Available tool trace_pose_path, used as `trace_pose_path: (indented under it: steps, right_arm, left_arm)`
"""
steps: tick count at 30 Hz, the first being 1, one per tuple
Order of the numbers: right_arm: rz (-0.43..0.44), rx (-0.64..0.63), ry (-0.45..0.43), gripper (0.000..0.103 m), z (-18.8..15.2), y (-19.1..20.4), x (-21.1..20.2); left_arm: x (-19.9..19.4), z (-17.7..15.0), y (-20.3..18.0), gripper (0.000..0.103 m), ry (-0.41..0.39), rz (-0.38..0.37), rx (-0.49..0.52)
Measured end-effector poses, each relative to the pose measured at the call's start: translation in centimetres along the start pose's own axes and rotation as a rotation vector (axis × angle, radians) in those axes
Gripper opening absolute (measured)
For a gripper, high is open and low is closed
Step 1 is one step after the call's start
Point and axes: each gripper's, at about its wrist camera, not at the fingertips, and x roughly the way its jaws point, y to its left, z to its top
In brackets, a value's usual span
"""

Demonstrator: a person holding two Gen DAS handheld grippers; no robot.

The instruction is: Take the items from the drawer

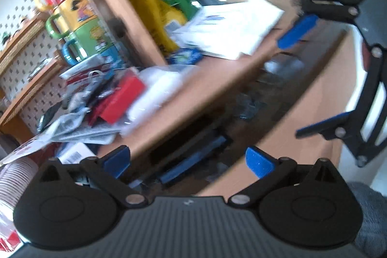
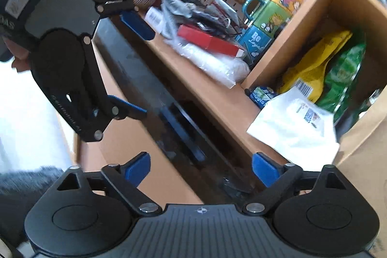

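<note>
- Wood-coloured board forms the open drawer (image 2: pixel 135 137), which is seen below the counter edge (image 2: pixel 217 93); its dark inside holds the task's things.
- Inside the drawer, a flat dark tray with blue edging (image 2: pixel 183 127) is made out, lying lengthwise; blur hides what the smaller pieces near the drawer front are.
- Both grippers are held above the drawer, on the side away from the counter edge. The left gripper (image 1: pixel 188 158) is seen with its blue fingers spread wide and nothing between them; the right gripper (image 2: pixel 200 167) is likewise spread and empty.
- The tray is judged stiff, light and smooth, so slipping is likely if it is pinched on a flat face; a long rim is judged the better place to take hold.
- Beyond the counter edge, a red box (image 2: pixel 208 41) on a white plastic bag (image 2: pixel 215 64), stacked mugs (image 2: pixel 273 9) and yellow and green packets (image 2: pixel 321 69) are seen, all well apart from the drawer.
</note>
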Motion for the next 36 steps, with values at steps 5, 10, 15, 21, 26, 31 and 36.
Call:
trace_pose_path:
  steps: [5,10,15,21,26,31,36]
  right_arm:
    - [0.044,0.017,0.057,0.064,0.1,-1.0,2.1]
    - [0.038,0.035,0.066,0.055,-0.1,-1.5,3.1]
    - [0.034,0.025,0.07,0.052,-0.2,-1.5,3.0]
    - [0.037,0.014,0.068,0.052,-0.4,-0.8,2.3]
    - [0.053,0.011,0.065,0.05,-0.8,-0.2,1.1]
    - [0.059,0.01,0.057,0.05,-1.2,0.5,-0.1]
    - [0.053,0.0,0.059,0.05,-1.5,1.6,-1.3]
  left_arm:
    - [1.2,0.2,0.6,0.103,0.027,-0.046,-0.009]
    - [1.5,0.5,0.0,0.1,0.041,-0.024,0.023]
    - [1.6,0.7,-0.1,0.096,0.043,-0.015,0.033]
    - [0.1,0.2,0.1,0.081,0.042,-0.067,-0.003]
    - [-0.5,-0.3,0.0,0.079,0.051,-0.104,-0.015]
    - [-1.4,-1.0,-0.6,0.066,0.065,-0.176,-0.03]
    - [-3.1,-1.7,-1.3,0.066,0.053,-0.177,-0.042]
